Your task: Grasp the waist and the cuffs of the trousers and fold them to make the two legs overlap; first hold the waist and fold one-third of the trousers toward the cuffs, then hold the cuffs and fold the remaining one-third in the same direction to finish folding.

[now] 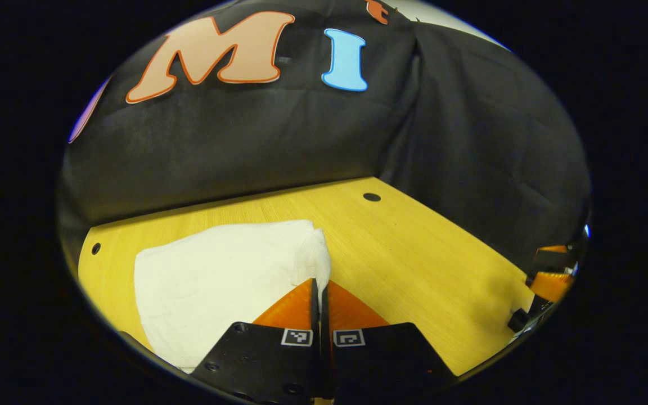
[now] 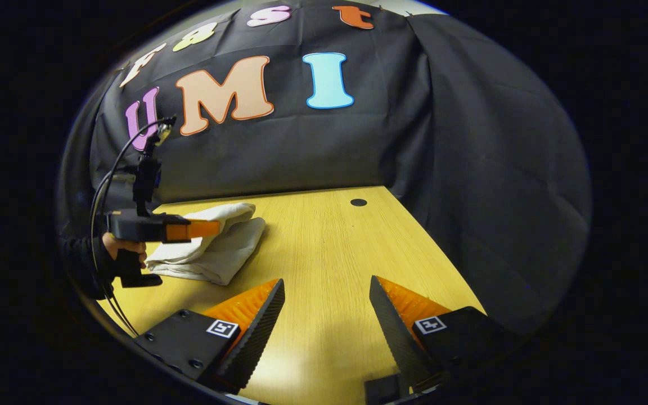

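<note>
Starting at the left of the left gripper view: folded white trousers lie as a compact bundle on the yellow wooden table, lower left of the frame, their right edge reaching just past the left gripper. Its two fingers are pressed together at bottom centre, tips over the bundle's right edge; whether any cloth is caught between them I cannot tell. A round hole sits in the tabletop right of centre, near the back edge. At the far right edge, part of the right gripper shows, over the table's right side.

Right gripper view, left side: a hand in a dark sleeve holds the left gripper, fingers pointing right and level, reaching across the front of the trousers bundle. Bundle lies mid-left on the table, folded, layers stacked. Contact there is unclear. Cables loop up from that gripper. Bottom of frame: the right gripper has its fingers spread wide, bare tabletop between them, well apart from the trousers.
</note>
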`<state>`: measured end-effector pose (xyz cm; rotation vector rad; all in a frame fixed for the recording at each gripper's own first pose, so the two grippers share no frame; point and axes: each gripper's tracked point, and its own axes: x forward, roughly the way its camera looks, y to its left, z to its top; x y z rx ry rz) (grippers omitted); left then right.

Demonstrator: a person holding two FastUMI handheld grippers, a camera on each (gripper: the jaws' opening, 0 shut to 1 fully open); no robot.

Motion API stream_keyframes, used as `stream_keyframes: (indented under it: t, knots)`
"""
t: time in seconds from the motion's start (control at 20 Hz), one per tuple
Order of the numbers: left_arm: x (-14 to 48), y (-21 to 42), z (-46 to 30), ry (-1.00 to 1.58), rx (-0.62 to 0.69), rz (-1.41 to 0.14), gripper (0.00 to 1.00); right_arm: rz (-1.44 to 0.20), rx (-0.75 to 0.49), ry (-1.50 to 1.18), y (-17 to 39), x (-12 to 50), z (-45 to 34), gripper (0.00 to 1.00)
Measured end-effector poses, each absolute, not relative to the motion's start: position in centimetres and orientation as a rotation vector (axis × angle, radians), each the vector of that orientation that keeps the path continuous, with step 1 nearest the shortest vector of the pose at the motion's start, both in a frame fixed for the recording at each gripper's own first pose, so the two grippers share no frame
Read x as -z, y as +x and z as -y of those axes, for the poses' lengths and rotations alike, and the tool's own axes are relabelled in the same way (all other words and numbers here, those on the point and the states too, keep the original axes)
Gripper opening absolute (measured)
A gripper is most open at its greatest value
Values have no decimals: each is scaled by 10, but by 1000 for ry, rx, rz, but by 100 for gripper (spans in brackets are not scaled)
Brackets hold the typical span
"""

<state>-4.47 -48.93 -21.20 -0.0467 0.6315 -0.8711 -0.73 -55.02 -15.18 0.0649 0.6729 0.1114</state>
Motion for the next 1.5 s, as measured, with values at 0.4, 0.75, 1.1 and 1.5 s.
stream_keyframes:
  t: [0.4,0.75,1.1,1.5]
  knots:
    - [239,-87,483,13,879,-655,68,-642,-233,37,9,141,529,98]
    - [165,-57,400,-31,704,-492,97,-487,-331,29,48,88,454,98]
    - [79,-4,238,-32,411,-269,96,-298,-369,71,84,3,376,97]
    - [41,-1,140,-11,241,-180,96,-164,-337,148,84,-53,340,97]
